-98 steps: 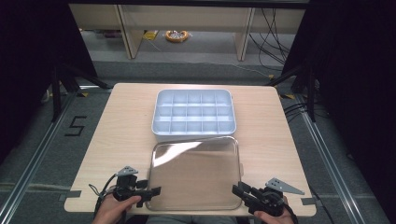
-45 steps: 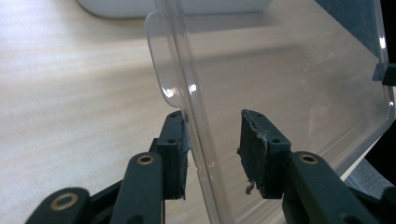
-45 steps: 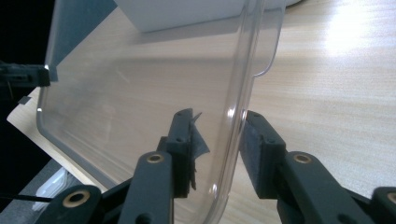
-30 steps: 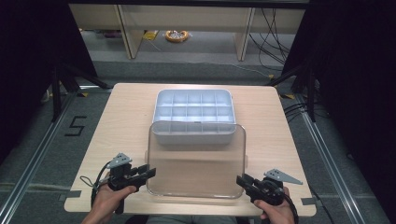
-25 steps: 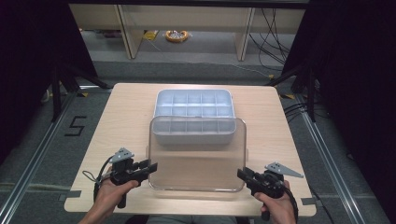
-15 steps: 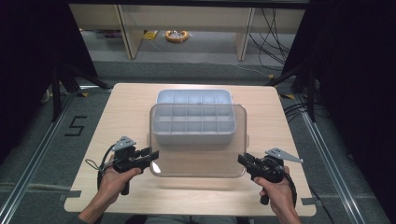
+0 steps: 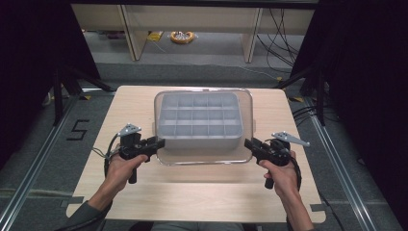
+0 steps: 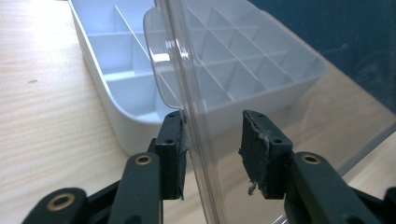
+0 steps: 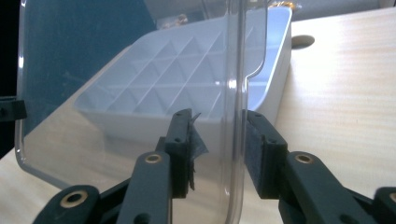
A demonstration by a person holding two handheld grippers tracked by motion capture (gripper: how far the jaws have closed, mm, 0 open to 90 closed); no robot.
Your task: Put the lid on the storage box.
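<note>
Both hands level, outstretched; left tool [image 7: 159,143] and right tool [image 7: 250,144] clamped on clear lid [image 7: 204,156] edges above tray [image 7: 199,120].

One numeral – "5" – on the floor [image 7: 77,130].

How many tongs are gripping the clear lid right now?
2. The left tongs clamp the clear lid at its left edge, the right tongs at its right edge, above the grey tray.
</note>
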